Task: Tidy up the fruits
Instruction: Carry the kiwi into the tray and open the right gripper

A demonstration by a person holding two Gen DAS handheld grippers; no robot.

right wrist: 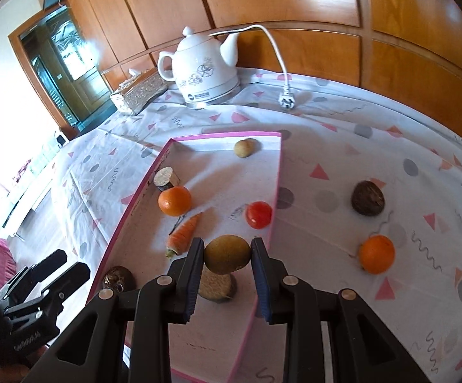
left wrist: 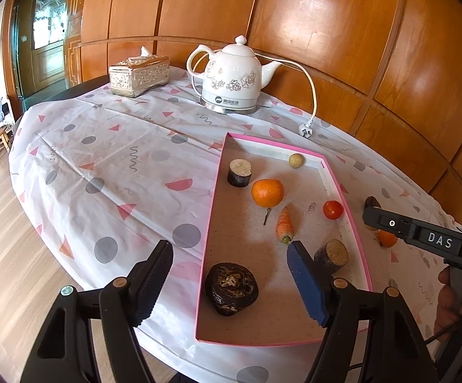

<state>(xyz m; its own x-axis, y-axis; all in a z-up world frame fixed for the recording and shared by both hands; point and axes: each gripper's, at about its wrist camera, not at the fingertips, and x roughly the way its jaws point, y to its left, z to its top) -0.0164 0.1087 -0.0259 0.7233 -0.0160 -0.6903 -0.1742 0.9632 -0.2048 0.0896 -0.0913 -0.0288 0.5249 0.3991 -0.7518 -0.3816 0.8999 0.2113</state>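
A pink-rimmed tray (left wrist: 211, 210) (right wrist: 275, 185) lies on the table. In it are an orange (left wrist: 267, 193) (right wrist: 174, 200), a carrot (left wrist: 284, 225) (right wrist: 184, 232), a tomato (left wrist: 333, 209) (right wrist: 258, 214), a small yellow-green fruit (left wrist: 296, 160) (right wrist: 245, 147), two dark cut cylinders (left wrist: 239, 172) (left wrist: 331, 255) and a dark wrinkled fruit (left wrist: 231, 289) (right wrist: 118, 278). My right gripper (right wrist: 227, 253) is shut on a green-brown kiwi (right wrist: 227, 254), held above the tray's near part. My left gripper (left wrist: 231, 274) is open and empty over the tray's near end. Outside the tray lie another orange (right wrist: 377, 254) and a dark round fruit (right wrist: 367, 198).
A white electric kettle (left wrist: 231, 76) (right wrist: 204, 67) with its cord and plug (left wrist: 306, 130) (right wrist: 287, 101) stands at the back, next to a silver tissue box (left wrist: 139, 75) (right wrist: 140, 94). Wood panelling is behind the table. The table's left edge drops to a wooden floor (left wrist: 4, 239).
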